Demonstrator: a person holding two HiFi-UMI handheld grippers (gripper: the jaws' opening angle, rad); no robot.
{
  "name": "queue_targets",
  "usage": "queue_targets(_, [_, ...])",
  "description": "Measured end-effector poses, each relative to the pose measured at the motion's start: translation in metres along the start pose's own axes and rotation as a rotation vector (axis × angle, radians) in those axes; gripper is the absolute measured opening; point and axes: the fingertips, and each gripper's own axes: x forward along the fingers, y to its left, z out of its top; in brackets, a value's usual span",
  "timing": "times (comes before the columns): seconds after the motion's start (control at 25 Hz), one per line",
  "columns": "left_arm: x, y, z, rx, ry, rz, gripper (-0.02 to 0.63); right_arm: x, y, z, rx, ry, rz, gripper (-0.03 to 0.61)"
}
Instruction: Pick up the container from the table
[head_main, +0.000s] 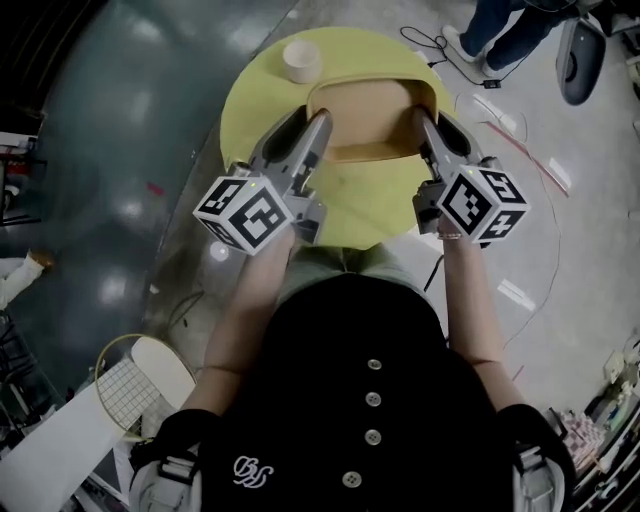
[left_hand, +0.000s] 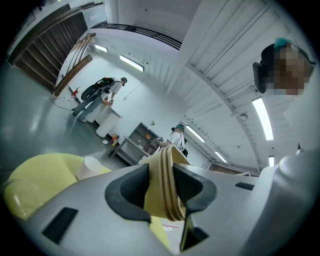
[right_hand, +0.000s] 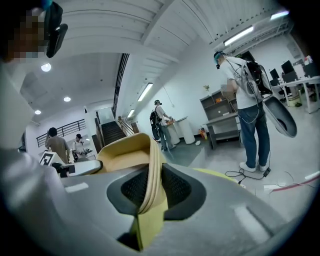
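Note:
A tan rectangular container (head_main: 368, 118) hangs above the round yellow table (head_main: 260, 110), held from both sides. My left gripper (head_main: 318, 122) is shut on the container's left wall (left_hand: 162, 185), which fills the gap between the dark pads. On the opposite side my right gripper (head_main: 420, 122) is shut on the right wall (right_hand: 149, 187), the thin rim pinched between its pads. Both grippers point away from me, roughly level. The container's open top faces up and I see nothing inside it.
A small white cup (head_main: 301, 60) stands at the table's far left rim. Cables (head_main: 520, 150) trail over the floor right of the table, where a person's legs (head_main: 505, 30) stand. Other people and grey shelving (right_hand: 220, 120) are farther off in the room.

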Motion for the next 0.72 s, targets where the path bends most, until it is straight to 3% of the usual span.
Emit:
queue_targets(0.48, [0.005,-0.030,0.044,0.091,-0.055,-0.069,0.138,-0.004,0.018,0.051,-0.045,-0.108,0.046,0.049])
queue_targets(0.72, [-0.002,-0.034,0.049,0.073,-0.090,-0.107,0.138,-0.005,0.025,0.057,-0.063,-0.128,0.067,0.049])
